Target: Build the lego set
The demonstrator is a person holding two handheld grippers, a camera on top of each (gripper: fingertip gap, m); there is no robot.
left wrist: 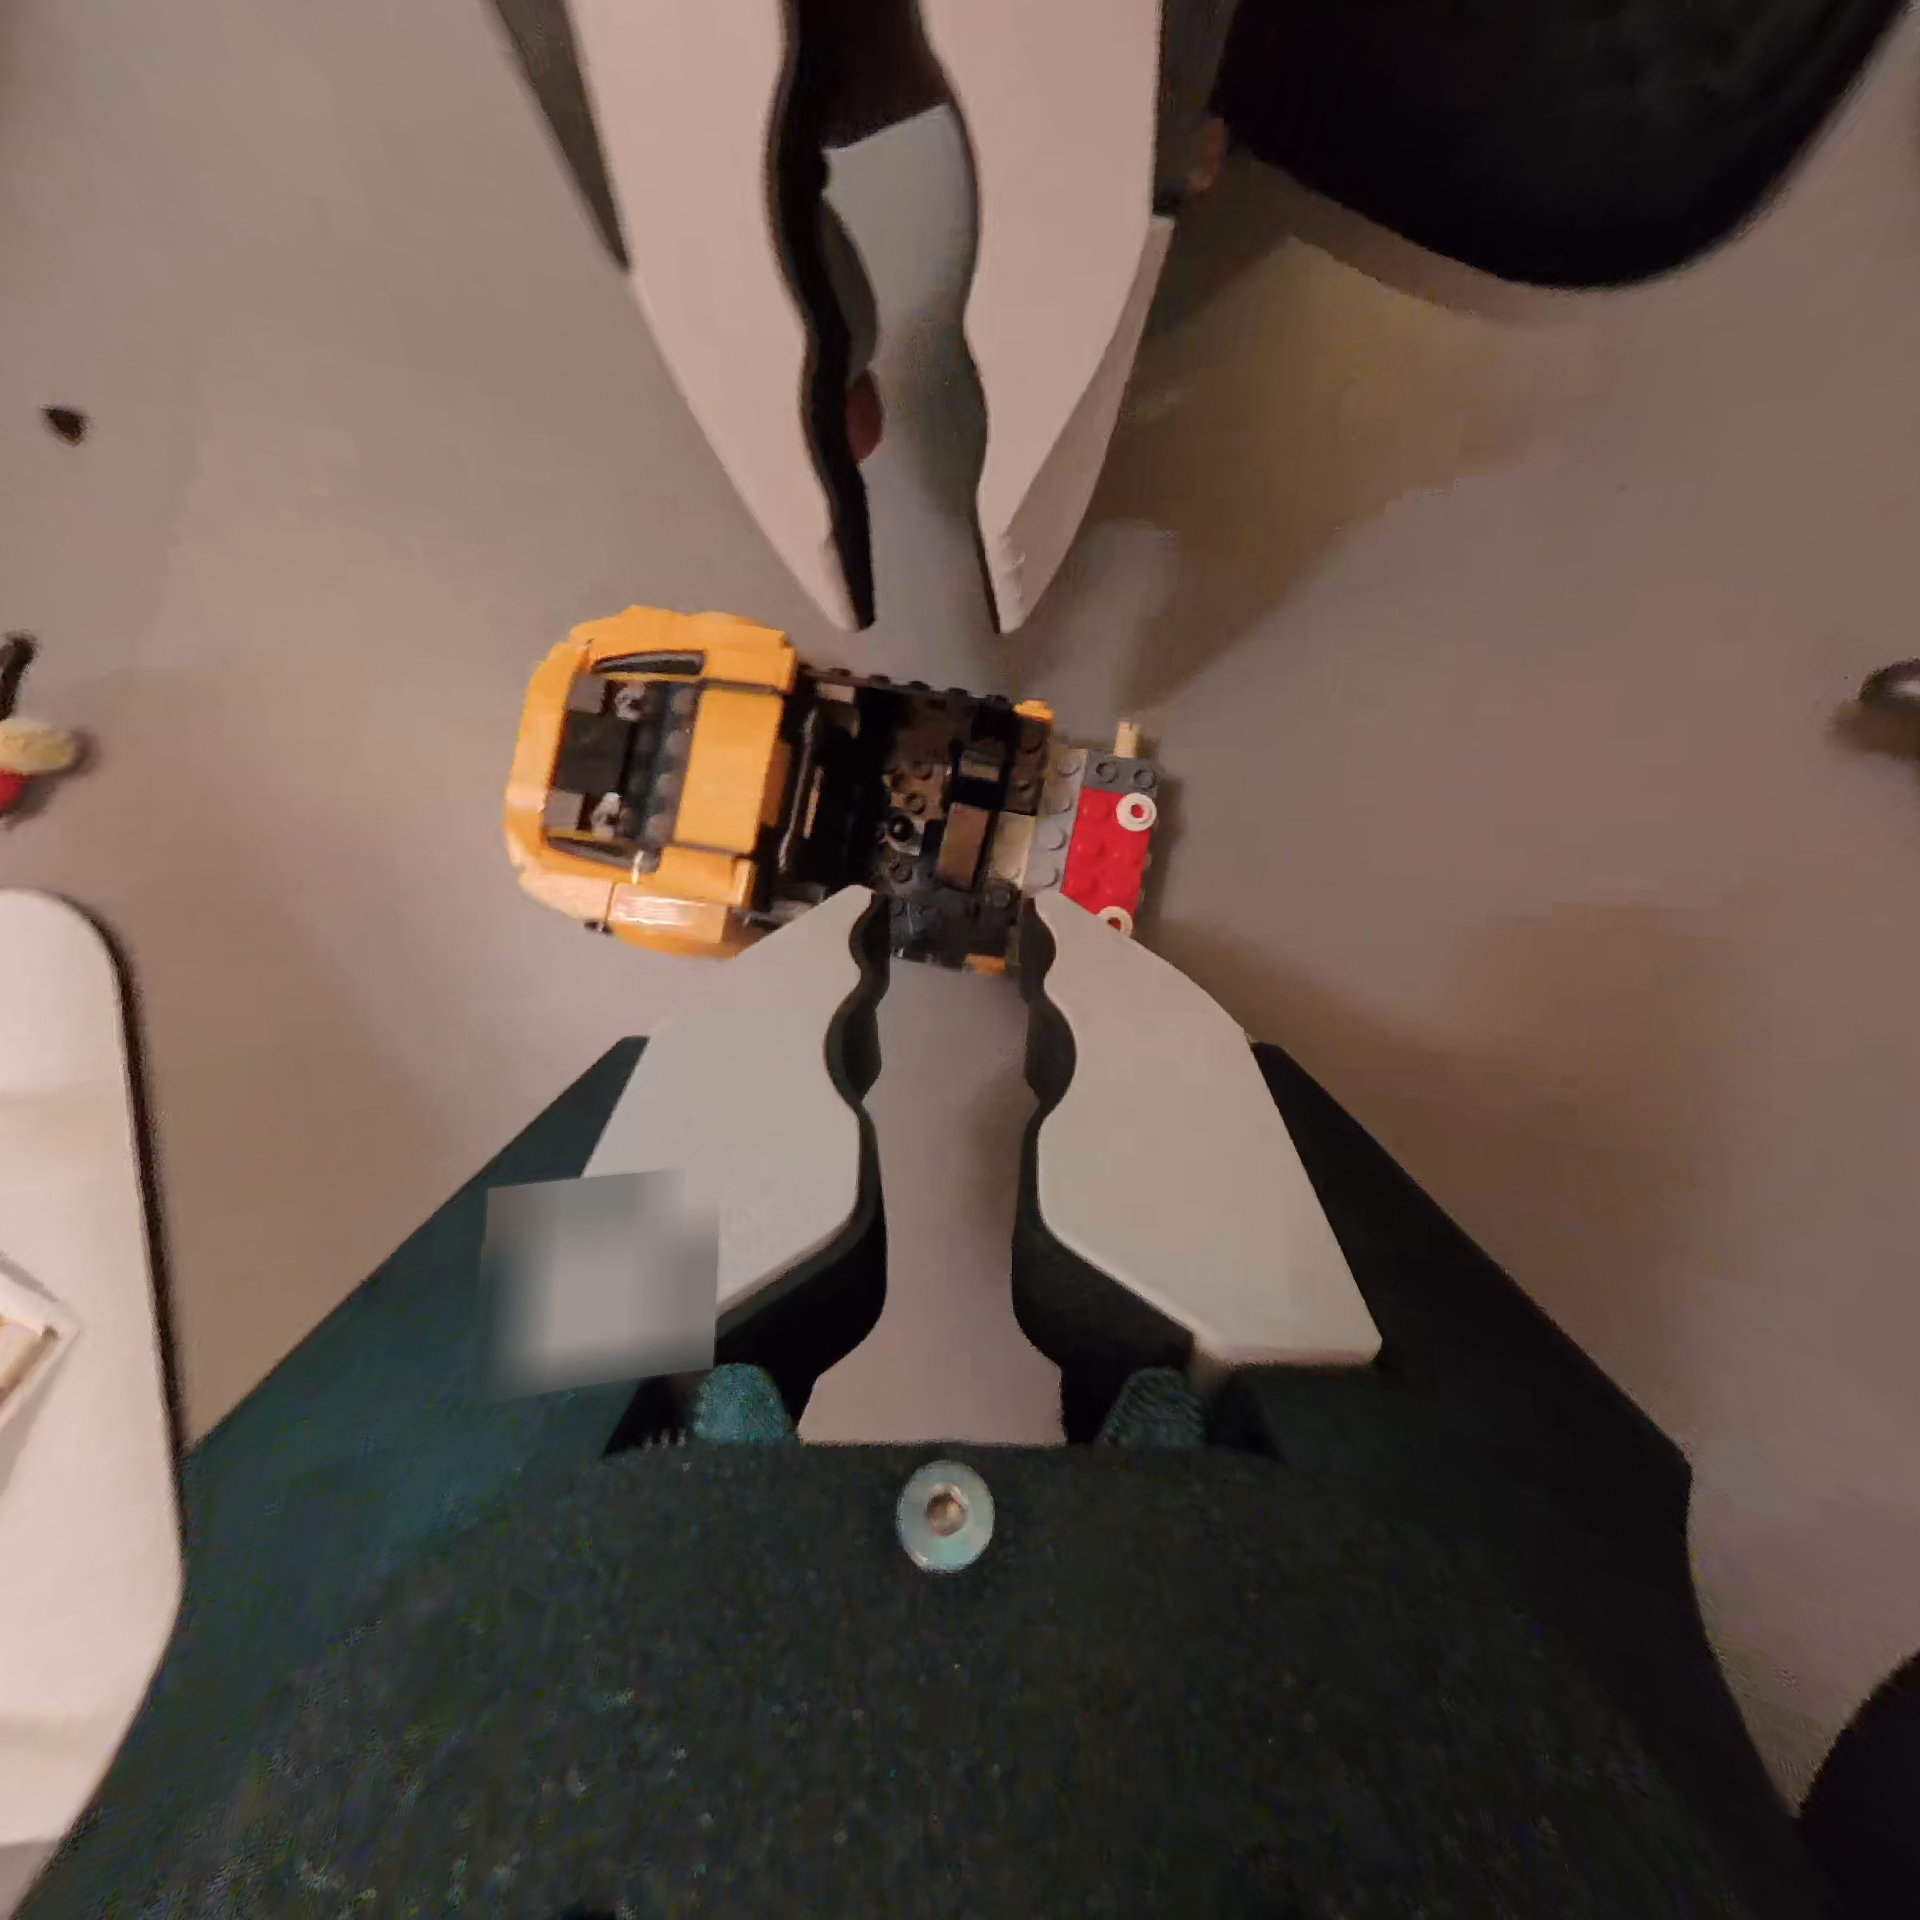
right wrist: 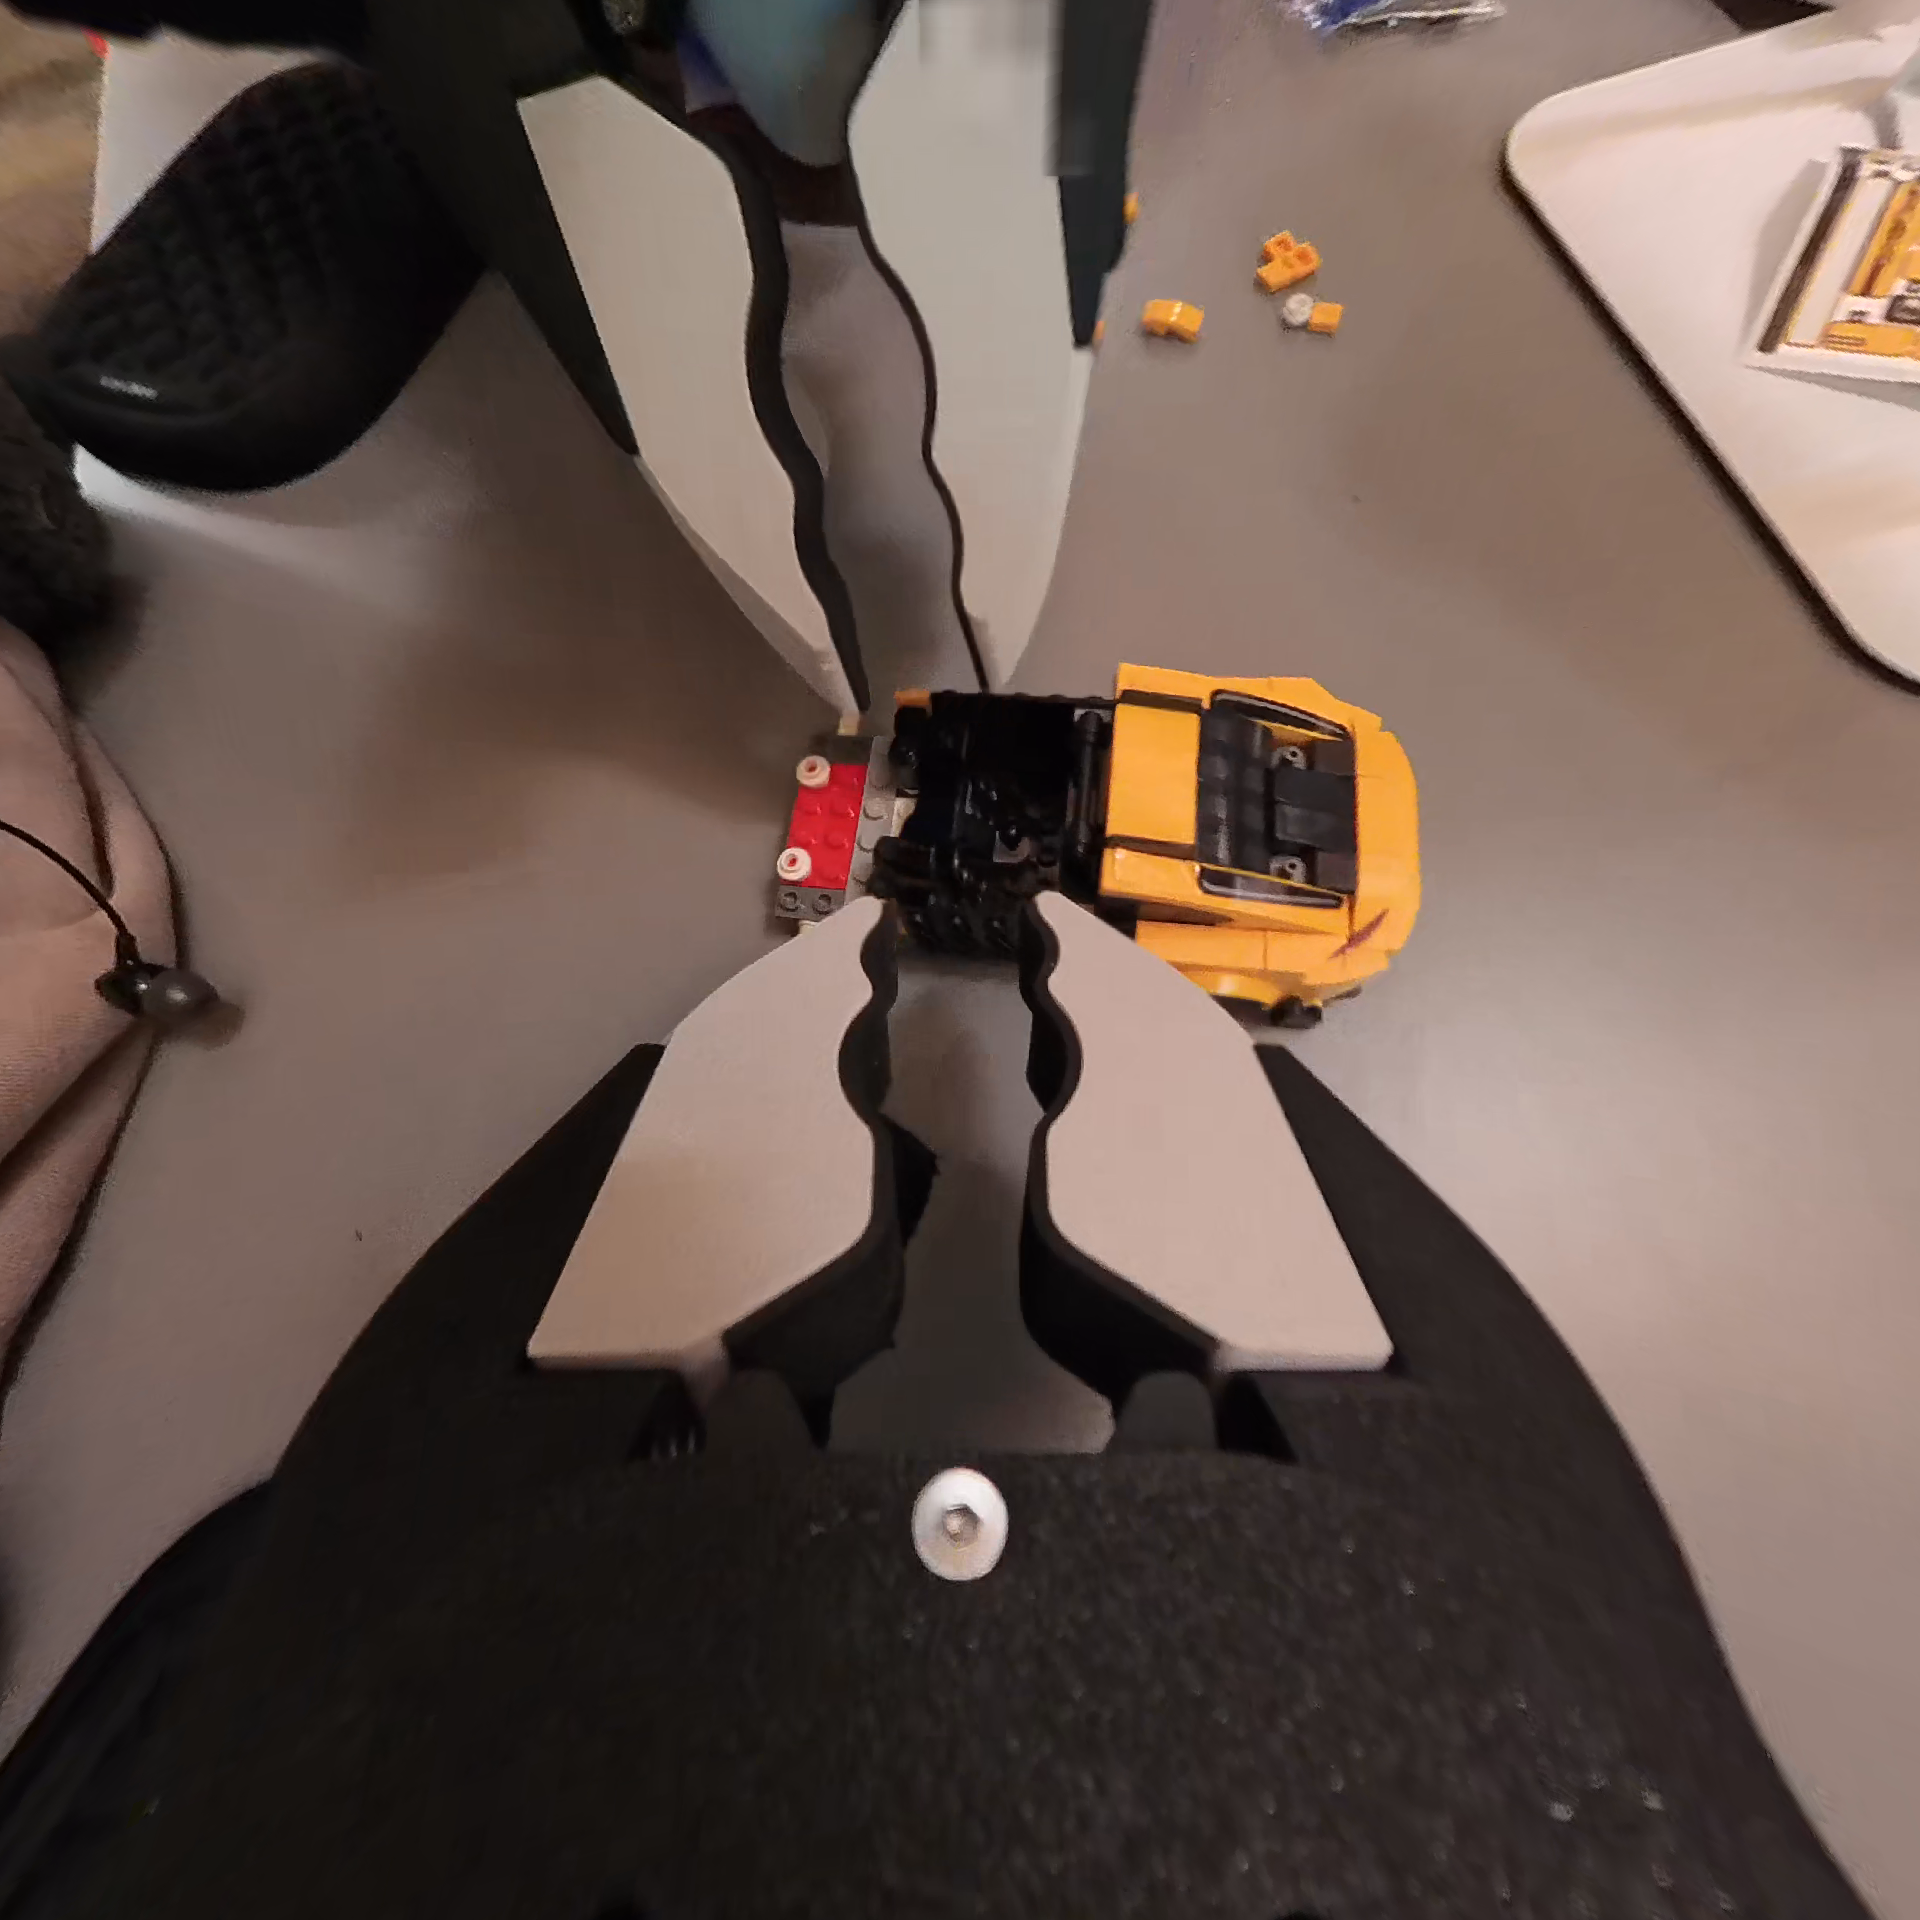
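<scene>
Left tongs spread, tips flanking brick car black midsection. Right tongs likewise, opposite side. Car's long axis runs crosswise between them.

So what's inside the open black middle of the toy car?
In the toy car, only black studded bricks and a dark upright piece show. The deeper floor is in shadow, and the near edge is covered by the left claw.

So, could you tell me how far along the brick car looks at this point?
Done: the toy car's orange end is built. In hand: nothing gripped; left gripper and right gripper stand open at its black middle. Left: the red end is bare; orange bricks lie loose.
</scene>
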